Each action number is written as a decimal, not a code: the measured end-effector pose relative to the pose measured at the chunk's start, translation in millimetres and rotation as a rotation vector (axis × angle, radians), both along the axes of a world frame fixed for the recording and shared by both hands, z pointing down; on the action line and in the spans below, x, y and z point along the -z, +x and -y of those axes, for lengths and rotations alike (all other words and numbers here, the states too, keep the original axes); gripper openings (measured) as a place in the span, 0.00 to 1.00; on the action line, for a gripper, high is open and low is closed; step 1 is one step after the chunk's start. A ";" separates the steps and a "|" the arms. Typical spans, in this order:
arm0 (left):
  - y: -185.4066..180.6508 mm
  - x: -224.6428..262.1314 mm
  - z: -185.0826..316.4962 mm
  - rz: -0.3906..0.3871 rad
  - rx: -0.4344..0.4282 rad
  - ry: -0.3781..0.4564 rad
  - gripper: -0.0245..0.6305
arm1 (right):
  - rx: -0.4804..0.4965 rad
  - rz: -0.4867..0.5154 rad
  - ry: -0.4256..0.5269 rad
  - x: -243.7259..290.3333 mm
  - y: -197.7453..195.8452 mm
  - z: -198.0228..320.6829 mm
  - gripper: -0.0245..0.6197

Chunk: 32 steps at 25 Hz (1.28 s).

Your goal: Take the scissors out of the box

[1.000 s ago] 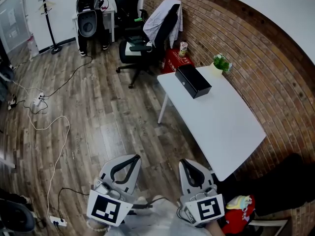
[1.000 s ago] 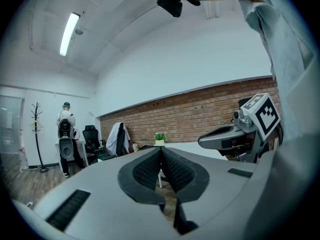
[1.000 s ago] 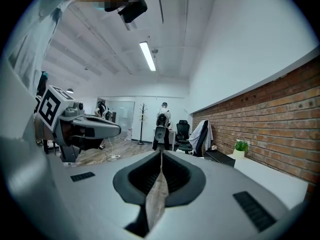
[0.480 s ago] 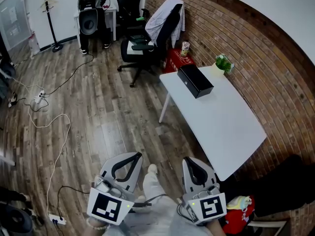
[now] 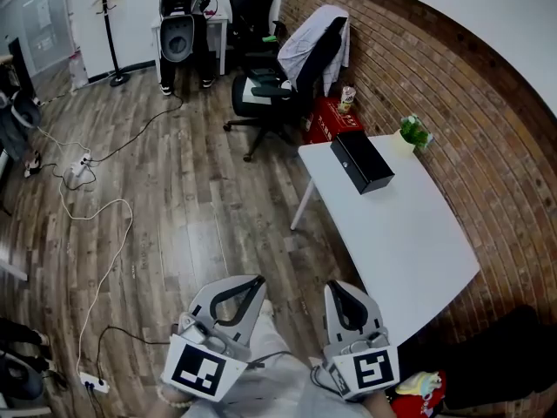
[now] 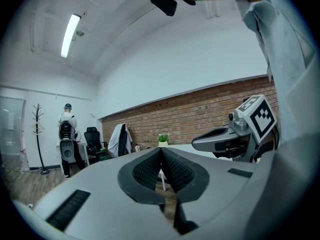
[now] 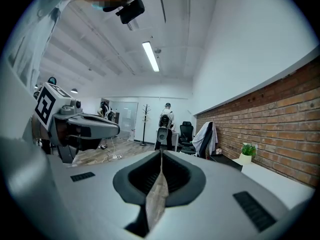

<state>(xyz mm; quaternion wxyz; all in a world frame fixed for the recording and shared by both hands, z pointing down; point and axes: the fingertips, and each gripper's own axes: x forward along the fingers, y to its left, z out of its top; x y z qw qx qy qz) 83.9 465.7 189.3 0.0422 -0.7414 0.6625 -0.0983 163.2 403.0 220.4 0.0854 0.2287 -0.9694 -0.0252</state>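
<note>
A black box (image 5: 362, 162) with its lid down lies at the far end of the white table (image 5: 409, 233). No scissors show in any view. My left gripper (image 5: 253, 280) and right gripper (image 5: 334, 286) are held side by side low in the head view, over the wooden floor and well short of the table. The left gripper (image 6: 161, 148) has its jaws pressed together with nothing between them. The right gripper (image 7: 161, 154) is likewise shut and empty. Each gripper view shows the other gripper off to its side.
A potted plant (image 5: 413, 132) stands on the table's far corner by the brick wall (image 5: 487, 138). An office chair (image 5: 291, 72) draped with a white coat and a red box (image 5: 335, 117) sit beyond the table. Cables (image 5: 87, 212) trail over the floor at left. A person with a backpack (image 5: 181, 24) stands far off.
The head view has shifted, so the table and box now sit slightly further right and lower. Both grippers stayed shut and kept their places low in the view.
</note>
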 end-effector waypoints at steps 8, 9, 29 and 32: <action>-18.1 5.4 46.4 0.022 0.005 0.001 0.06 | 0.027 0.010 0.011 7.5 -25.0 47.4 0.11; -21.5 6.0 52.2 0.021 0.008 0.004 0.06 | 0.029 0.011 0.011 7.7 -28.6 53.6 0.10; -117.2 -9.5 192.2 0.013 0.078 -0.048 0.06 | 0.098 -0.031 -0.042 -15.3 -123.3 199.9 0.10; -125.9 -9.8 216.6 0.009 0.084 -0.056 0.06 | 0.106 -0.040 -0.051 -17.3 -132.3 225.3 0.10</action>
